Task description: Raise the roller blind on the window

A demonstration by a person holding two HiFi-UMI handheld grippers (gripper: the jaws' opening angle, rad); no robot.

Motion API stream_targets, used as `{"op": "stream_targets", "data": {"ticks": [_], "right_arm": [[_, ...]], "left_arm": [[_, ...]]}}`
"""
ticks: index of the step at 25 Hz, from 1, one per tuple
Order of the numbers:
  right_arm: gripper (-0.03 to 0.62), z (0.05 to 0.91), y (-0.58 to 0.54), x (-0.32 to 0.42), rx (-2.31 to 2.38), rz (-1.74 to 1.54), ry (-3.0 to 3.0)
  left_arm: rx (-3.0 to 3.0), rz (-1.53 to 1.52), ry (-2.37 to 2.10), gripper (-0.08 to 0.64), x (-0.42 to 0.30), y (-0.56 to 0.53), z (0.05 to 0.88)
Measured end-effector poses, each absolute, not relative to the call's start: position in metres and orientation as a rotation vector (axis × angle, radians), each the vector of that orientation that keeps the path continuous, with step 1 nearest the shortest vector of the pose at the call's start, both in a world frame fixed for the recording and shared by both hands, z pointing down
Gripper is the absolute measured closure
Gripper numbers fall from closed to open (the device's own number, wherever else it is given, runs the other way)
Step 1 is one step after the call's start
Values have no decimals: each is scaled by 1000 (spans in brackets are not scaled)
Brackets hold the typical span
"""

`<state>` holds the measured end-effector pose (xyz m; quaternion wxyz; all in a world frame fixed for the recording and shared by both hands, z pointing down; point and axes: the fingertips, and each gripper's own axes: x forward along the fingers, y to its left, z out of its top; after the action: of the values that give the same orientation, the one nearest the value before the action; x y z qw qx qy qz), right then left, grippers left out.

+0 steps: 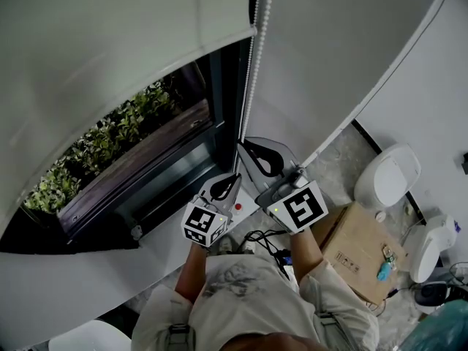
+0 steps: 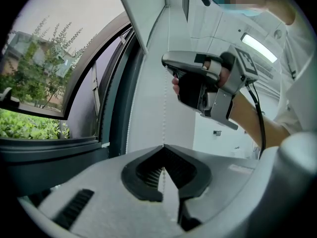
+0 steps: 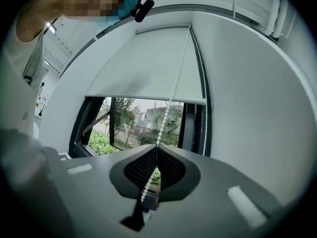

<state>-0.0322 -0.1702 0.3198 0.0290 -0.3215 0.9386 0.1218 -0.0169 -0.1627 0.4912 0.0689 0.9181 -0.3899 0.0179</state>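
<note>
The bead chain (image 1: 253,64) hangs vertically along the right edge of the window (image 1: 146,141), below the partly raised roller blind (image 1: 110,42). Both sets of jaws are clenched on it, the right gripper (image 3: 157,148) higher and the left gripper (image 2: 163,148) just beneath. The next pull probably runs straight down the chain.

Roller blind (image 1: 110,50): upper part cut off by the head view's top edge. Bead chain (image 1: 252,72): run below the right gripper (image 1: 243,146) hidden behind it. Cardboard box (image 1: 358,251): label print too small to read. White objects (image 1: 387,178) beside it: kind cannot be told.
</note>
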Motion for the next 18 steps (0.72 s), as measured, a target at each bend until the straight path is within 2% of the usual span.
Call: {"op": "stream_targets", "data": {"ticks": [18], "right_arm": [[581,373,-172,-35,-1018,345,2934]], "left_arm": [[2664,169,-1115,549,-11,-165,555]]}}
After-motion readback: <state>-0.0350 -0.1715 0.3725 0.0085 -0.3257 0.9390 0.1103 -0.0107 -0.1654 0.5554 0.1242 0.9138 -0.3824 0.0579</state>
